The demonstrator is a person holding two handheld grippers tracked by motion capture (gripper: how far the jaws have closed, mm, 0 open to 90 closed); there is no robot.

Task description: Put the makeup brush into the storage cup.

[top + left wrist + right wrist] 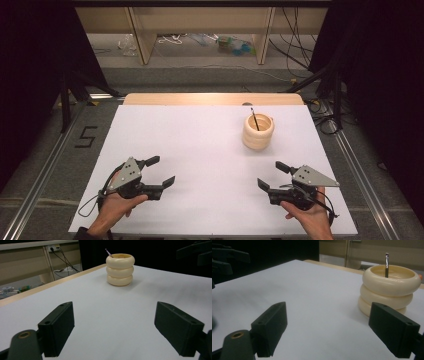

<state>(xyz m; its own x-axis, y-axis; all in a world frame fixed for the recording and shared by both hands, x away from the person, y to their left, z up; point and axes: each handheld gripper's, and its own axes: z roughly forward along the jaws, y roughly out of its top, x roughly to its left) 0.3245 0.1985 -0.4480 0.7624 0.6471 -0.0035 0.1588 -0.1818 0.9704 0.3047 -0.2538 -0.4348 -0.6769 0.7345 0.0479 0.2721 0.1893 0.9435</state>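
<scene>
A cream holder shaped like three stacked rings (pixel 258 132) stands on the white table (pixel 200 150) at the back right. A thin dark stick (pixel 255 120) leans inside it, its tip above the rim. My left gripper (pixel 161 171) rests low at the front left, open, nothing between its jaws. My right gripper (pixel 272 176) sits at the front right, also open and empty. The holder (pixel 119 269) lies far ahead in the left gripper view, past the left gripper (pixel 115 330). In the right gripper view the holder (pixel 389 290) stands close at right, beyond the right gripper (pixel 332 332).
Beyond the table's wooden far edge (pixel 212 98) are shelving legs, cables and clutter on the floor. Metal rails (pixel 45 165) run along both sides of the table. Black curtains hang left and right.
</scene>
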